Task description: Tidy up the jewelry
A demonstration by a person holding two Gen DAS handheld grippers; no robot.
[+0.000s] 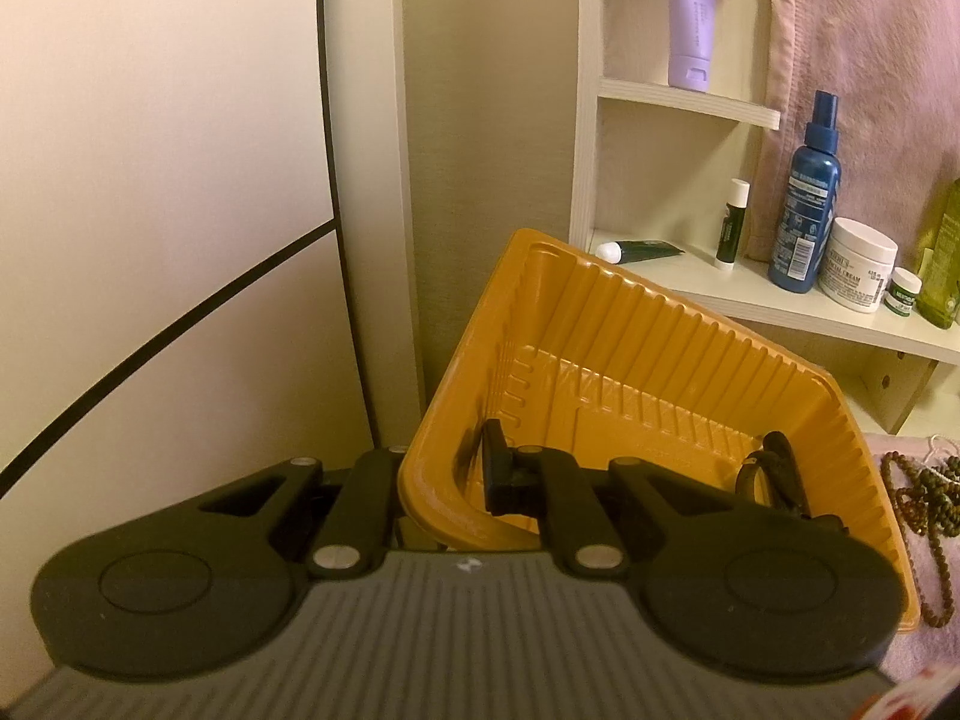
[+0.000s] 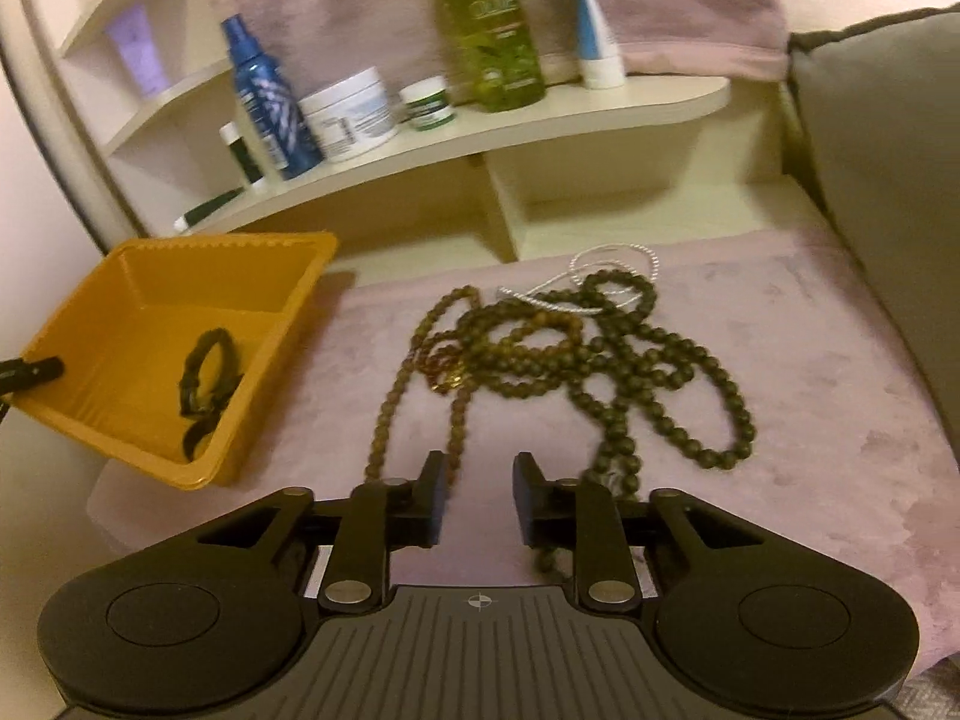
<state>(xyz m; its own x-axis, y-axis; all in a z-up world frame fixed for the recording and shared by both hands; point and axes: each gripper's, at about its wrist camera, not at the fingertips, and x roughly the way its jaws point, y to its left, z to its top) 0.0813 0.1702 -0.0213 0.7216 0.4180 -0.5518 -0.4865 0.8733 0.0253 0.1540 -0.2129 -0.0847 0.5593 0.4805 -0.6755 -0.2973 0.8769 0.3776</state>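
Note:
My left gripper is shut on the near wall of an orange plastic tray and holds it tilted. A black bracelet lies inside the tray; it also shows in the right wrist view with the tray at the left. Tangled dark bead necklaces and a thin silver chain lie on the pink cloth. My right gripper is open and empty, just above the near end of the beads.
A cream shelf unit behind holds a blue spray bottle, a white cream jar, a small jar, a green bottle and tubes. A grey cushion stands at the right. A pink towel hangs behind the shelf.

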